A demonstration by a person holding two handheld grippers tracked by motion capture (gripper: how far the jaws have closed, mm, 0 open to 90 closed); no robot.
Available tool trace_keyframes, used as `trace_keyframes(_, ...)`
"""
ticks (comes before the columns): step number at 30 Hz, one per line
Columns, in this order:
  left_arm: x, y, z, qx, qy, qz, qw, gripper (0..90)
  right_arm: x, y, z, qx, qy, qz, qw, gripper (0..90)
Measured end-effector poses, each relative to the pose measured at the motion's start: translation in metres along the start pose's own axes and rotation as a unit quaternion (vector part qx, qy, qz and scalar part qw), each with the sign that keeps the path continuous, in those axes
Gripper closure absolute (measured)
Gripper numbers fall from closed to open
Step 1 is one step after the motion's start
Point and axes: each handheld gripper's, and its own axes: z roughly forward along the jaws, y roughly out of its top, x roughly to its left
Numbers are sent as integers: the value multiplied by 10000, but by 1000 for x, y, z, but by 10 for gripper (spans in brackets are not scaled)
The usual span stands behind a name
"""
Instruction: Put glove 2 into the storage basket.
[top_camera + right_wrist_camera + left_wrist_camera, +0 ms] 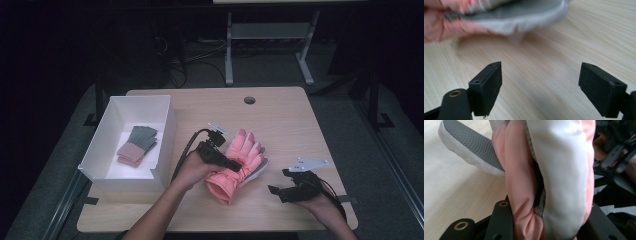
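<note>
The left gripper (235,165) clamps a padded pink-and-white ski glove (239,164) with a grey, scaly-textured palm, at the middle of the pale wood-grain table (280,120). The right gripper (540,87) rests nearby, its flat black jaws wide apart with nothing between them.

Both grippers are black: the left gripper (235,164) trails a black cable, the right gripper (278,192) carries a grey three-cornered plate.

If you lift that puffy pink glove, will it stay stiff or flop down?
The padded pink and white ski glove will probably flop: its fabric bunches where the left hand-held gripper squeezes it. It likely weighs little. The textured grey palm patch may resist slipping.
</note>
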Motion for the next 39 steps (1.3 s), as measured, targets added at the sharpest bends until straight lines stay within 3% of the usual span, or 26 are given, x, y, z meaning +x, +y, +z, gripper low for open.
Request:
trace_keyframes(11, -17, 16, -47, -120, 323, 96, 9994, 622, 1, 0, 3, -3, -45, 46, 10000, 141)
trace_keyframes(17, -20, 21, -73, -136, 480, 187, 9986, 621, 2, 0, 3, -65, -66, 101, 9999, 132)
trace_keyframes(21, -20, 24, -91, -197, 653, 168, 9975, 620, 2, -1, 6, -13, -63, 70, 10000, 73)
trace_keyframes(23, -21, 25, -99, -231, 738, 164, 9969, 620, 2, -1, 6, 0, -70, 66, 10000, 28)
trace_keyframes(31, -17, 24, -141, -408, 1006, 42, 9941, 620, 1, -2, 9, 69, -50, 124, 9999, 9)
trace_keyframes(39, -7, 13, -185, -734, 1321, -155, 9884, 620, 0, -3, 10, 154, -108, 103, 9998, 9)
